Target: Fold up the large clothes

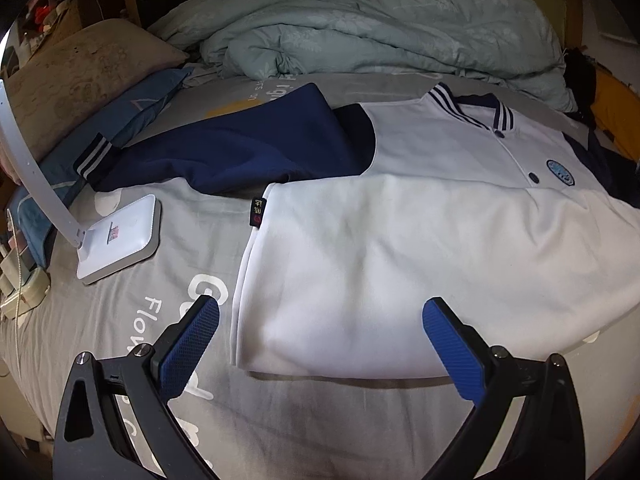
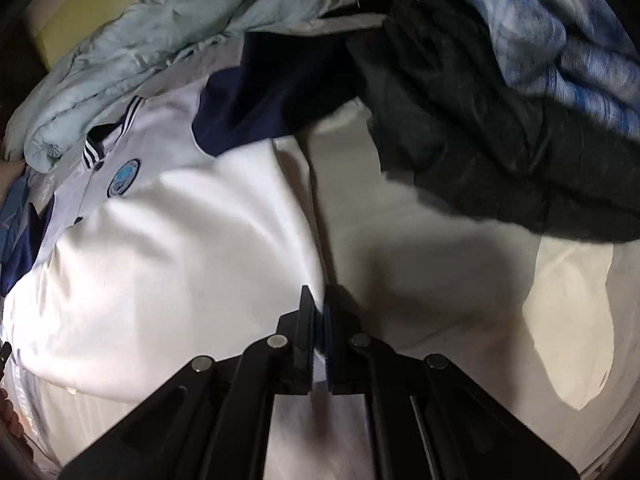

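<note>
A white jacket (image 1: 400,248) with navy sleeves lies on the grey bed sheet (image 1: 168,320), its lower part folded up over its front. One navy sleeve (image 1: 224,148) with a striped cuff stretches out to the left. My left gripper (image 1: 320,320) hovers wide open over the folded near edge, nothing between its blue pads. In the right wrist view the jacket (image 2: 168,248) fills the left side, with a round blue badge (image 2: 124,178) near the collar. My right gripper (image 2: 319,320) is shut on the jacket's right edge, white cloth pinched between its pads.
A white desk lamp (image 1: 120,236) stands on the sheet to the left of the jacket. A pale green quilt (image 1: 360,28) is bunched at the far side. A pillow (image 1: 72,80) lies at far left. Dark clothes (image 2: 480,128) and a blue blanket (image 2: 560,40) lie to the right.
</note>
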Available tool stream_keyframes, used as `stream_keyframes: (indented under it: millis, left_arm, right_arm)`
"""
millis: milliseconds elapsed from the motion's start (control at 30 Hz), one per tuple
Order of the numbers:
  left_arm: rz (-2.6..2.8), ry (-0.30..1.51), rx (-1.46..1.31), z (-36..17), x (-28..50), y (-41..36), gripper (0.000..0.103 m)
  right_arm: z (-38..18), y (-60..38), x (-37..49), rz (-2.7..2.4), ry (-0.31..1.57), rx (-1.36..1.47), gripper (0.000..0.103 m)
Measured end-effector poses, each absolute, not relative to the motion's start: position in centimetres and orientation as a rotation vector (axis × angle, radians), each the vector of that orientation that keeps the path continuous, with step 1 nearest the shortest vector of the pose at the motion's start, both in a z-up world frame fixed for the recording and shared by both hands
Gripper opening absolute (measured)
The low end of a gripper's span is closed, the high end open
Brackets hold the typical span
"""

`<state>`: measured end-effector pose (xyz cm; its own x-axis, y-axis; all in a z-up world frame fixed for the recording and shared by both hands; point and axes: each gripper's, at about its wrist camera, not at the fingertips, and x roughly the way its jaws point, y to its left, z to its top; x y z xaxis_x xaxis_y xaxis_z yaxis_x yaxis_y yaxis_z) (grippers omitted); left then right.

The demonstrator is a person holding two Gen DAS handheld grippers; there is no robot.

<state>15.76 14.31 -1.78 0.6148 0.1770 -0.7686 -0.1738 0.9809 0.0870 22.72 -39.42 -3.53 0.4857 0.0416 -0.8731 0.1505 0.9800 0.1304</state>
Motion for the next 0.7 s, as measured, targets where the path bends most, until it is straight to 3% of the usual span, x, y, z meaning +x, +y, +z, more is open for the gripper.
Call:
stream_keyframes:
  millis: [100, 200, 367, 600, 700]
  left_arm:
    - [0.195, 0.863, -0.003, -1.2, 15.5, 14.4, 0.101]
    - [0.193, 0.842, 0.001, -0.7, 15.3, 14.2, 0.101]
    - [0.178, 0.819, -0.006, 0.0, 15.1, 13.9, 0.101]
    - [0.179, 0.818, -0.029, 0.2, 15.1, 13.9, 0.101]
    - [0.176, 0.816, -0.044, 0.3, 15.1, 14.0, 0.101]
  right_arm:
    - [-2.3, -38.4, 21.9, -0.089, 1.013, 0.120, 0.006]
    - [-0.8, -37.9, 20.8, -0.123, 0.915, 0.063, 0.024]
    - [0.5, -38.2, 20.2, -0.041, 0.871, 0.115, 0.025]
    - [0.9, -37.6, 20.4, -0.084, 0.840, 0.097, 0.043]
    - [1.0, -37.7, 20.1, -0.076, 0.836, 0.105, 0.046]
